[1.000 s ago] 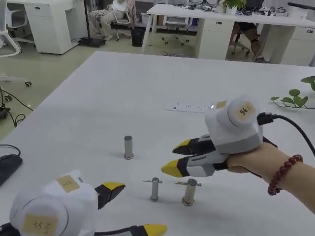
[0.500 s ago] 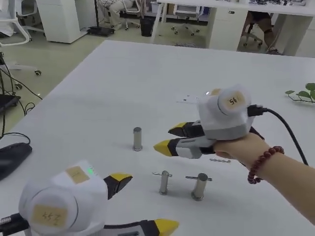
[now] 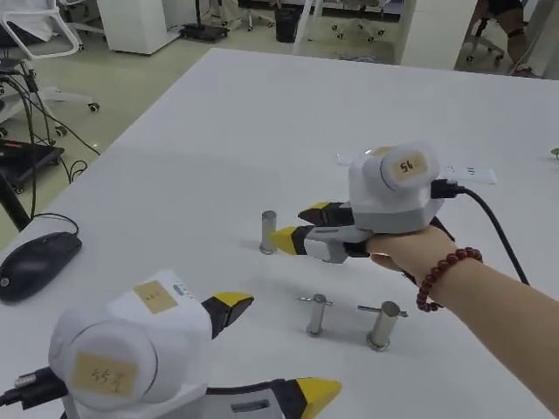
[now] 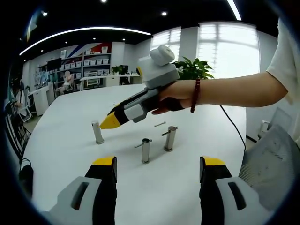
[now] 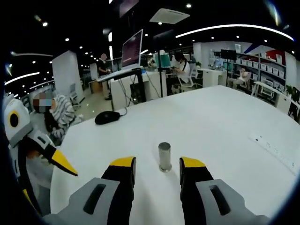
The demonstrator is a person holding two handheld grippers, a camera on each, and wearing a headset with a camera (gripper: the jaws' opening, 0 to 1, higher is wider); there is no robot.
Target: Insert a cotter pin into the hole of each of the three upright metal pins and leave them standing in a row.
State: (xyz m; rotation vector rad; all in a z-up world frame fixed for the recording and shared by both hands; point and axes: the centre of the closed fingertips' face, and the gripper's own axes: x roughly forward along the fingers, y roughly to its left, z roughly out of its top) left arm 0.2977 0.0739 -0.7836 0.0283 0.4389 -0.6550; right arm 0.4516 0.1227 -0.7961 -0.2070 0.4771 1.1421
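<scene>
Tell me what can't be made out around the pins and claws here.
Bare pin, right gripper view: its hole is too small and blurred to find.
Loose cotter pin, left gripper view: a tiny sliver, shape unreadable.
Left claw, head view: partly cut off by the bottom edge.

Three short silvery metal pins stand upright on the white tabletop. The bare pin (image 3: 268,232), just left of the head view's centre, has nothing through its top. Toward the lower right stand the middle pin (image 3: 316,315) and the right pin (image 3: 383,325), near each other, each with a thin cotter pin crossing it level near the top. A loose cotter pin (image 4: 160,124) lies flat near the centre of the left gripper view.
</scene>
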